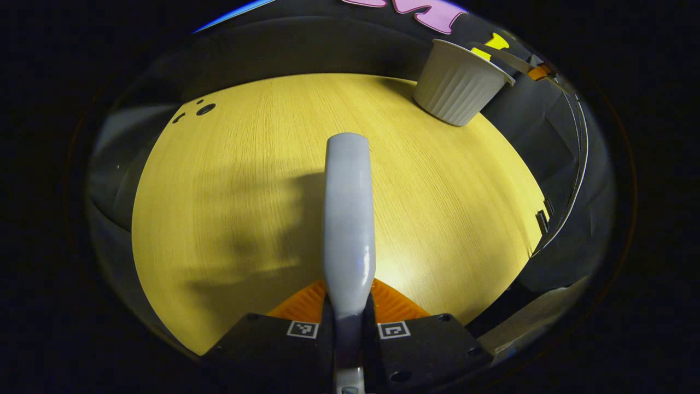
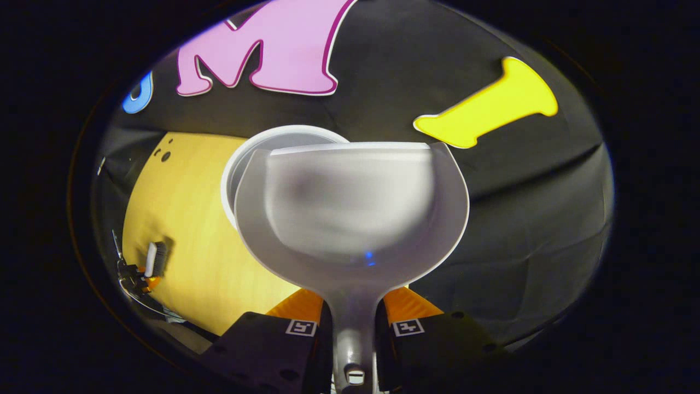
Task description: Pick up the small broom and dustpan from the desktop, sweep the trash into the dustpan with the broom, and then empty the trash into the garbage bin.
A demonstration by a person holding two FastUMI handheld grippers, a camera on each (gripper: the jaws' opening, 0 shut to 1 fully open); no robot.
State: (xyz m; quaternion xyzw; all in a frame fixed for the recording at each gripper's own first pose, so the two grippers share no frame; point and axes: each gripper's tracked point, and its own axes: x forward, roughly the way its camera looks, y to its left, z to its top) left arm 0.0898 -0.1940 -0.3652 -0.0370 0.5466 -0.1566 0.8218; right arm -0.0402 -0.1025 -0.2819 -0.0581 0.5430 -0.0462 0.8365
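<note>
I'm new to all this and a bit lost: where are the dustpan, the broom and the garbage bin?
dustpan (image 2: 350, 202): right gripper view, on the inside of its scoop.
broom (image 1: 348, 208): left gripper view, on its grey back, held in the tool.
garbage bin (image 1: 456, 87): left gripper view, on its ribbed white side wall.

No readable text, brand or number on any object. Small square black-and-white coded markers on left gripper (image 1: 348, 328) and right gripper (image 2: 354, 327) finger blocks; patterns only, nothing legible.
</note>
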